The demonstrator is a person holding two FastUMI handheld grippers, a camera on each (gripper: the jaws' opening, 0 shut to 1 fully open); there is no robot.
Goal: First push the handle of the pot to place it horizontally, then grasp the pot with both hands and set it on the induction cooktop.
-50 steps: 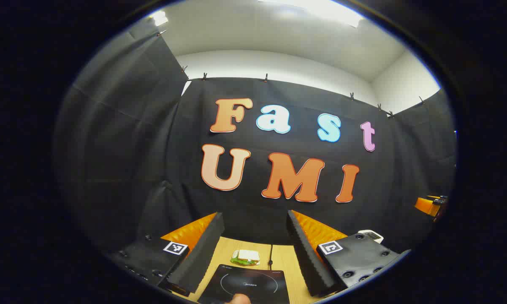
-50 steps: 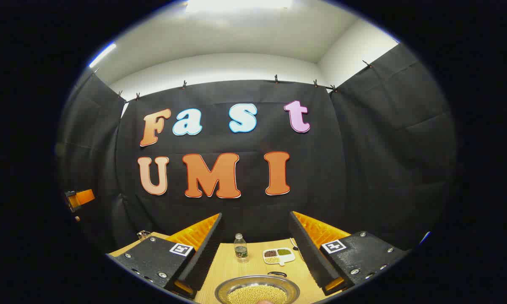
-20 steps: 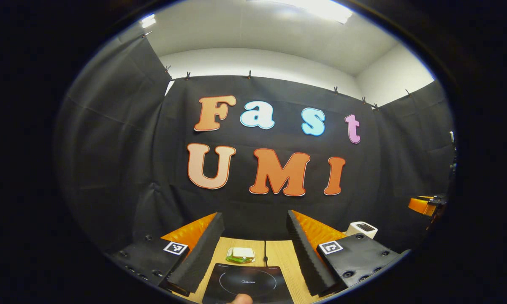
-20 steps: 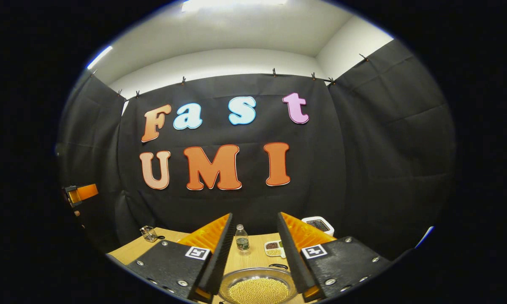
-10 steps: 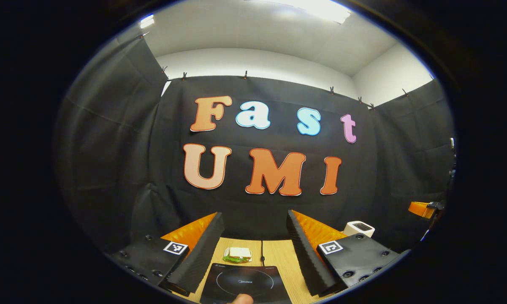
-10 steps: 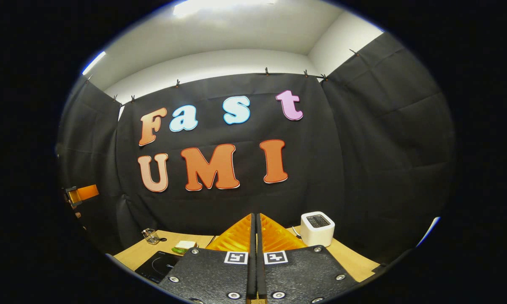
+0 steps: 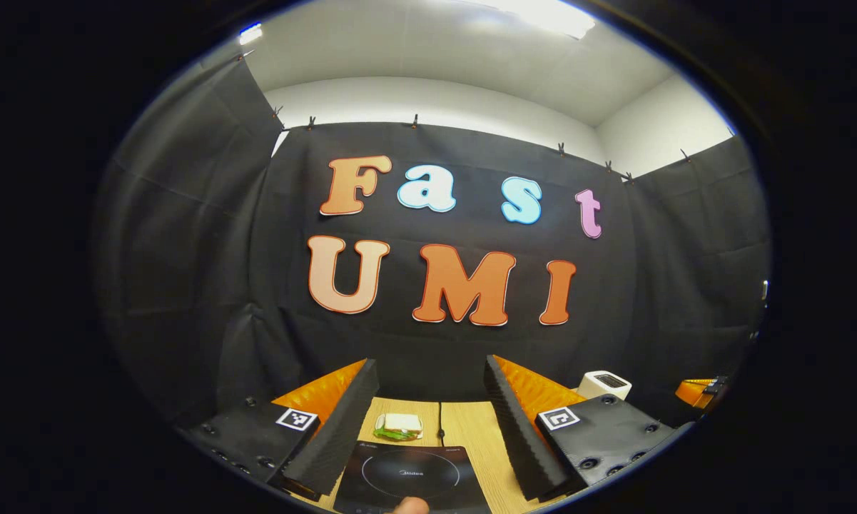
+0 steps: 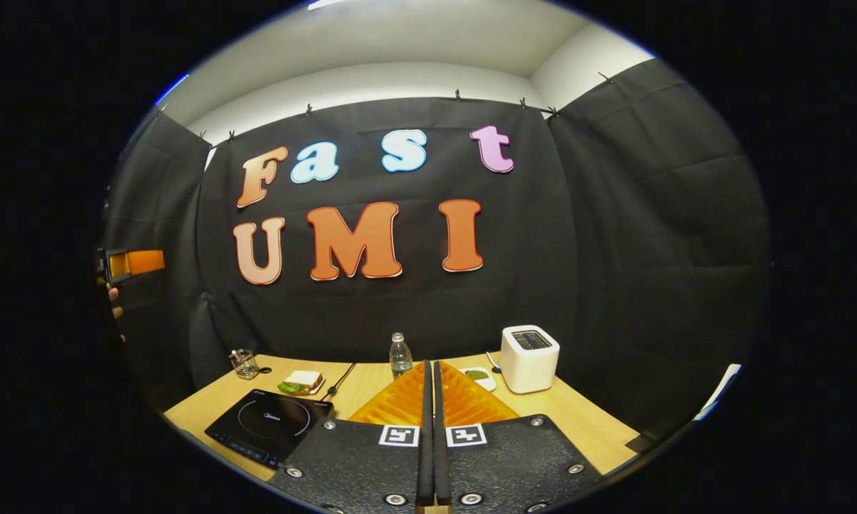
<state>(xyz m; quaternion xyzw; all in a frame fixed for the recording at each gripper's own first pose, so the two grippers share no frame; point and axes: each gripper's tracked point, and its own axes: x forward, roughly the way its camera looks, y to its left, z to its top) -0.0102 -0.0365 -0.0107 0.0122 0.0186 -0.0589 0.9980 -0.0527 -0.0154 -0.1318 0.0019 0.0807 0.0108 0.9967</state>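
The black induction cooktop (image 7: pixel 407 477) lies on the wooden table (image 7: pixel 474 442) directly below and between my left gripper's (image 7: pixel 429 364) fingers, which stand wide open with nothing in them. In the right gripper view the same cooktop (image 8: pixel 267 425) sits at the lower left. My right gripper (image 8: pixel 429 365) is shut, its two fingers pressed flat together with nothing between them. Its body covers the table just ahead of it, so the pot is hidden from me. The left gripper (image 8: pixel 134 263) hangs high at the far left, held by a hand (image 8: pixel 114 300).
Behind the cooktop lies a sandwich (image 8: pixel 301 382), with a glass cup (image 8: pixel 244 364) to its left. A water bottle (image 8: pixel 398 355), a small dish of beans (image 8: pixel 477 376) and a white toaster (image 8: pixel 530 368) stand along the back. A cable (image 7: pixel 440 432) runs from the cooktop.
My right gripper closed its fingers and tipped back, so the pot of yellow beans dropped out of sight. The left gripper only drifted slightly.
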